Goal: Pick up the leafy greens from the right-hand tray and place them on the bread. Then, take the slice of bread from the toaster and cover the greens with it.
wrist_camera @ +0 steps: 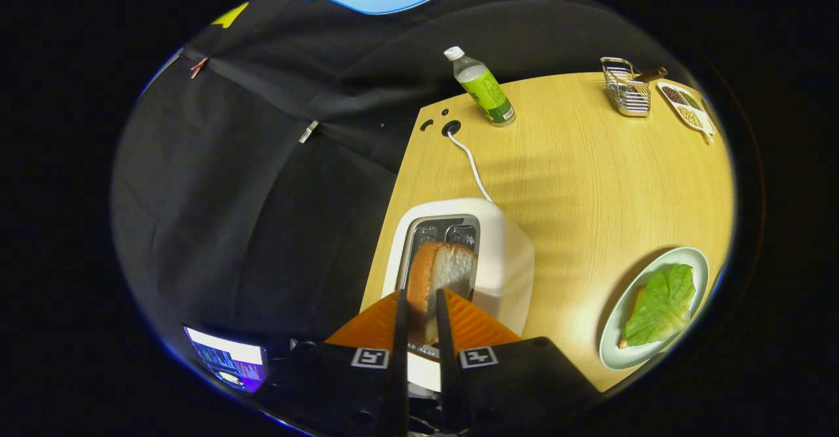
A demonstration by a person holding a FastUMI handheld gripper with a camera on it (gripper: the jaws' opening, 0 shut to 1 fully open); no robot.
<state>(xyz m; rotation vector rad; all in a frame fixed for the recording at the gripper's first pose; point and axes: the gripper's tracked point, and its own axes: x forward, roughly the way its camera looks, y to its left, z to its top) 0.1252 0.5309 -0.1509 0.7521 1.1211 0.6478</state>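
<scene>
Gripper [419, 299] fingers narrow, closed on the slice of bread [440, 273], which stands partly out of the toaster [505, 260] slot at the table's [577, 175] left edge; both fingers appear to press its sides. Leafy greens [662, 306] already lie on the bread on the plate [616, 352] near the table's right edge, so step one looks done. Left: carry the slice over, cover the greens. Bottle [484, 87] and wire basket [626, 86] sit along the far edge.

The slice of bread [440, 273] between the gripper [419, 297] fingers hides its lower part inside the toaster [505, 260]. Off to the fingers' right, leafy greens [662, 306] cover nearly all the bread beneath. The far tray's [688, 111] contents are too small to tell.
</scene>
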